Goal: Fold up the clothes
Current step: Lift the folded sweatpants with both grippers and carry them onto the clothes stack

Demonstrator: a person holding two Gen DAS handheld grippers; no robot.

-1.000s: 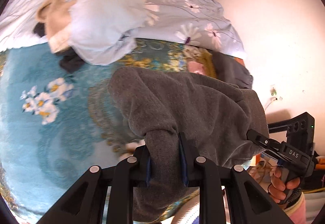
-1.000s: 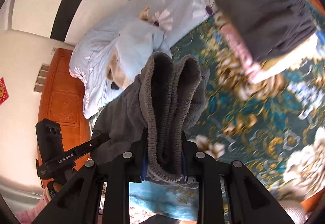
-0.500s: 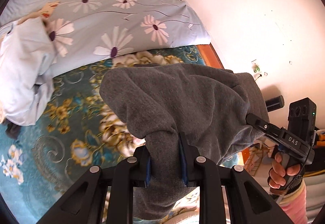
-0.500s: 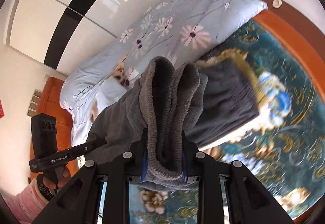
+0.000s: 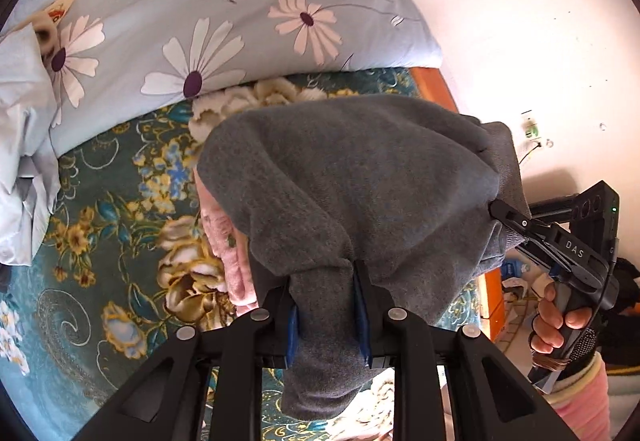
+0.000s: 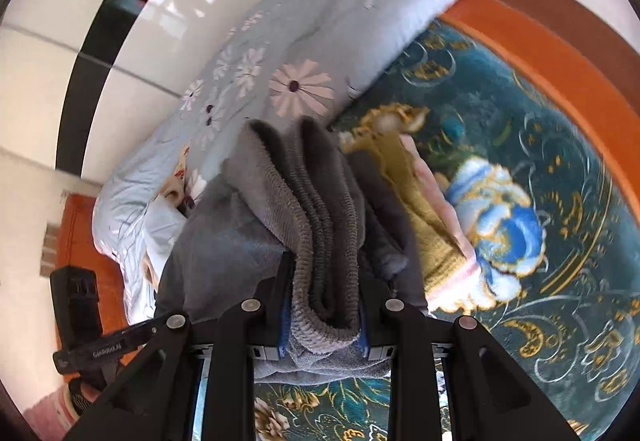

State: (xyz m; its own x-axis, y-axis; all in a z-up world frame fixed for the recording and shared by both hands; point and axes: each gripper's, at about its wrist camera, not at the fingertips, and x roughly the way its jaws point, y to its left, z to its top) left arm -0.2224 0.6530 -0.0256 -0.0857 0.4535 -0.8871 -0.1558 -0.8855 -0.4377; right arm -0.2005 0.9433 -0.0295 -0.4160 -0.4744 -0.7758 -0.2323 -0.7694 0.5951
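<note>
Both the left gripper [image 5: 326,305] and the right gripper [image 6: 322,315] pinch a folded grey garment [image 5: 360,193], held above stacked clothes [image 6: 424,217] just ahead.

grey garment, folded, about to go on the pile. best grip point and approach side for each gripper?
As held now: the grey garment hangs between both grippers. Left gripper pinches a plain end fold; right gripper clamps the bunched ribbed band, thick and layered, so slip looks unlikely. Come from the near, open side, fingers pointing toward the stack.
</note>
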